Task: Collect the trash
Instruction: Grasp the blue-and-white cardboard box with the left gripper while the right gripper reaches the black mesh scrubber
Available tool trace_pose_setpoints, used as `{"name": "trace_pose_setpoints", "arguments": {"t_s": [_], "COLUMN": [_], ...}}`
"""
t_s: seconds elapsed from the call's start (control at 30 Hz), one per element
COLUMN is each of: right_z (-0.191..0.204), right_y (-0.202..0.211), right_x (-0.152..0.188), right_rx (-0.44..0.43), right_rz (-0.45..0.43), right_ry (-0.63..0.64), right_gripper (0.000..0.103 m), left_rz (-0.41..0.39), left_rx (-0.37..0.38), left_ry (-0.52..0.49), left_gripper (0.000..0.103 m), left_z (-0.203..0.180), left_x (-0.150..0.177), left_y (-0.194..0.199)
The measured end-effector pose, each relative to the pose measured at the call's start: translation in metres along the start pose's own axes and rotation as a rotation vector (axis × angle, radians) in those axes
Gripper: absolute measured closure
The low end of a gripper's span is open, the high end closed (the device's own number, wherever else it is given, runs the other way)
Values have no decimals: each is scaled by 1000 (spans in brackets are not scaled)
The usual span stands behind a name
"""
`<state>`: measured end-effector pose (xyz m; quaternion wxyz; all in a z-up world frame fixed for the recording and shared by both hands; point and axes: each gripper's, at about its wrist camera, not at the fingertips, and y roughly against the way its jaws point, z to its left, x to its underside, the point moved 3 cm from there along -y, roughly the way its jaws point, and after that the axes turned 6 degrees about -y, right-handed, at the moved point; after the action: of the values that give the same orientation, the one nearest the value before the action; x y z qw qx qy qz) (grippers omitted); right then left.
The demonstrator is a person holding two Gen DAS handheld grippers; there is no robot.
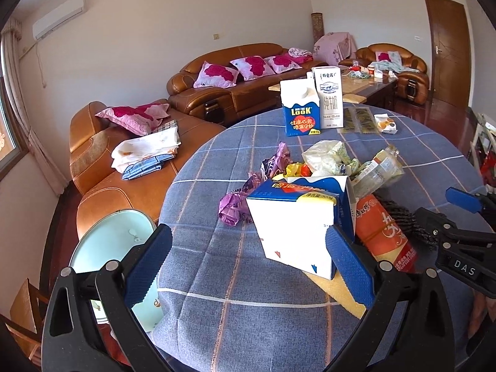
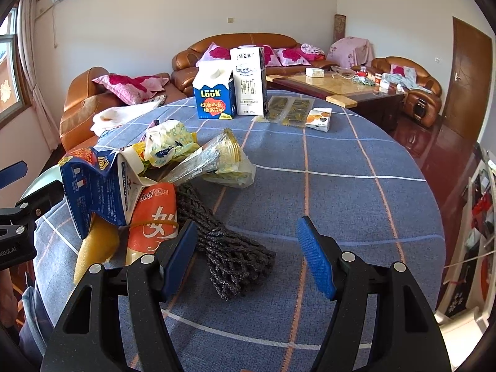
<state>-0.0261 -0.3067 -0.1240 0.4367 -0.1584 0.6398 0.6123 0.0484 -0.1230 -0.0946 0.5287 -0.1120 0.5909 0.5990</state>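
At lower centre of the left wrist view, the left gripper (image 1: 248, 263) stands spread beside the crushed blue carton (image 1: 297, 226) atop the trash heap, likely about to seize it, while the right gripper (image 2: 248, 254) hovers spread over dark rope (image 2: 229, 248).

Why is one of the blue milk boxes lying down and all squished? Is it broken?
Yes. The crushed blue carton lies tipped over in the trash pile, its top torn open and sides dented, resting on a yellow sponge. The two cartons farther back stand upright and neat.
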Motion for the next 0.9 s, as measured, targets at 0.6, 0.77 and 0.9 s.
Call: {"name": "trace_pose_setpoints", "arguments": {"t_s": [0.6,0.77,0.9], "right_z": [0,-2,-1], "right_y": [-2,-9,-12], "right_x": [2,0,1], "right_rx": [25,52,46], "right_rz": [7,41,53], "right_ry": [4,-9,-1], "right_gripper": [35,37,45], "left_rz": [-20,6,-18], "left_rx": [76,141,120], "left_ry": [-63,-77,-129], "left_gripper": [6,35,37], "left_z": [-10,-21,-31], "left_x": [-10,-6,-3], "left_y": [-48,-46,-42]}}
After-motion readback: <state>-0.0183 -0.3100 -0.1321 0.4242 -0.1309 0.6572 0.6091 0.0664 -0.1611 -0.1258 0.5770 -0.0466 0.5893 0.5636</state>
